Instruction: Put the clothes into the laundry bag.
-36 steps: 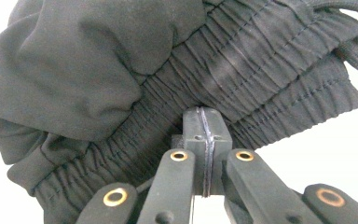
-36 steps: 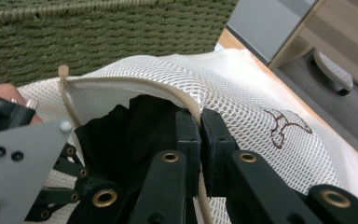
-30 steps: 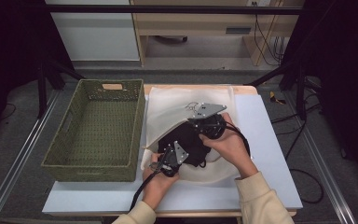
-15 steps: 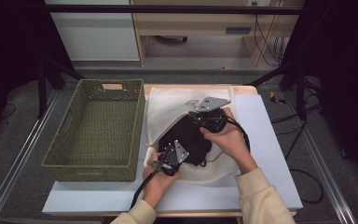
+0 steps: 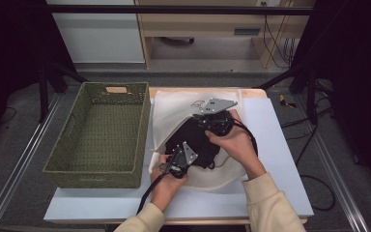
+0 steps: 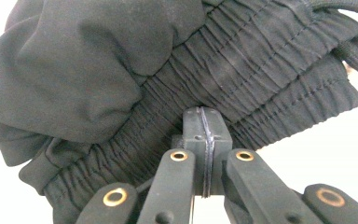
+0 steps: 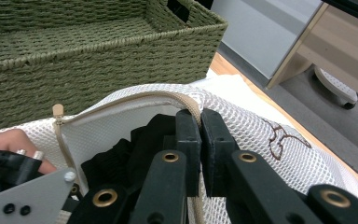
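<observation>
Left hand-held gripper (image 6: 204,154) clamped black shorts (image 6: 177,70); right hand-held gripper (image 7: 200,149) pinched the mesh bag (image 7: 261,140) rim, best held high and open while stuffing.

Both sleeves (image 5: 263,205) were pale cream, cuffs loose at the wrists. The left gripper (image 5: 176,164) and right gripper (image 5: 216,120) were matte black, each topped by a grey three-cornered plate dotted with small dark screws. A black cable trailed from each toward the sleeves. Beside each pair of black jaws, brass-ringed rivets marked the linkage arms
</observation>
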